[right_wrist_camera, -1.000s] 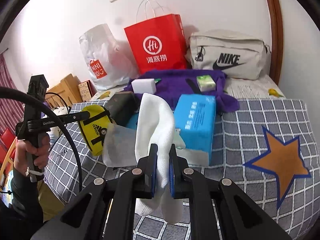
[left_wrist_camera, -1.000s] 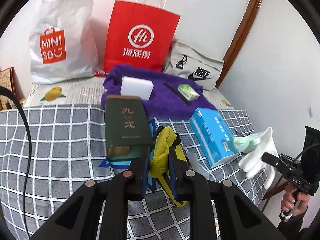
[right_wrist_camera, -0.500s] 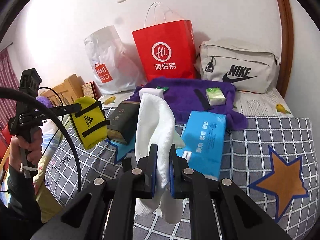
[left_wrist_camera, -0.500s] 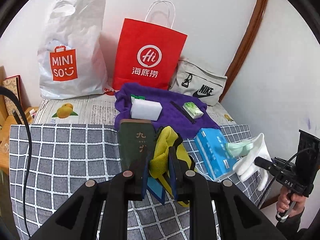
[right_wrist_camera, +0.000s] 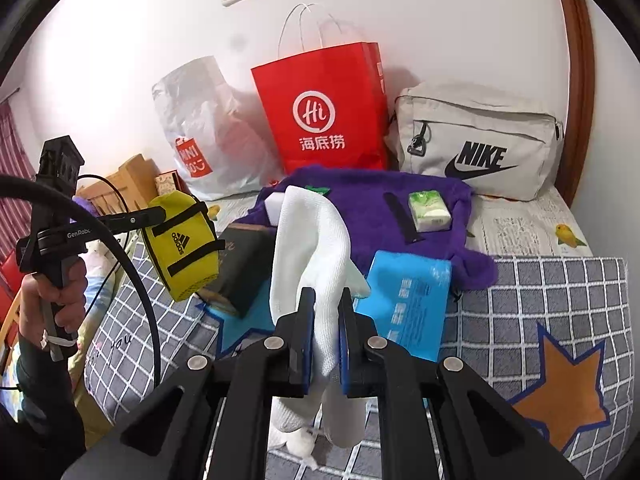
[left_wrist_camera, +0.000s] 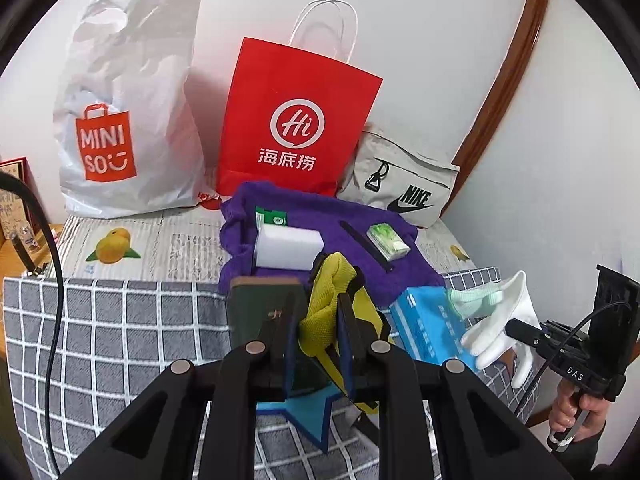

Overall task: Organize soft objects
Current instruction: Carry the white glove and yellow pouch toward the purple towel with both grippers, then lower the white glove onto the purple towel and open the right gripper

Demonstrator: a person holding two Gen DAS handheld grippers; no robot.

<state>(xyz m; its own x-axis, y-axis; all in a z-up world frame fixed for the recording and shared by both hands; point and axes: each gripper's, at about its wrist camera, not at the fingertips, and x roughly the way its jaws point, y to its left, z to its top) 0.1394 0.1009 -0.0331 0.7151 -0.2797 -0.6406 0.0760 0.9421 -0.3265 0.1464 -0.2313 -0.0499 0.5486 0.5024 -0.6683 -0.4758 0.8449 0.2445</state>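
The left gripper (left_wrist_camera: 318, 336) is squeezing a yellow pouch (left_wrist_camera: 334, 300) between its two fingers. From the right wrist camera, the yellow pouch (right_wrist_camera: 182, 246) is hanging in the air above the left edge of the bed (right_wrist_camera: 560, 292), not touching it. It has black straps and an Adidas mark on it.

The right gripper (right_wrist_camera: 326, 332) is pinching a white glove (right_wrist_camera: 310, 248) tight. The glove is standing up between the fingers, and the rest of it is hanging down below them. From the left wrist camera, the white glove (left_wrist_camera: 500, 324) is sticking out in the air on the right, with something pale green just beside it.

A grey checked blanket (left_wrist_camera: 120, 320) is lying on the bed. A blue tissue pack (right_wrist_camera: 408, 300) is lying on the blanket, near the glove. A dark green box (right_wrist_camera: 240, 268) is sitting to the left of it, behind the pouch.

Farther back, a purple towel (right_wrist_camera: 360, 196) is lying spread out. A white block (left_wrist_camera: 288, 248), a small green pack (right_wrist_camera: 430, 210) and a black strap (right_wrist_camera: 400, 216) are lying on the towel.

A red paper bag (right_wrist_camera: 324, 112), a white plastic bag (left_wrist_camera: 128, 100) and a grey Nike bag (right_wrist_camera: 480, 140) are standing against the wall.
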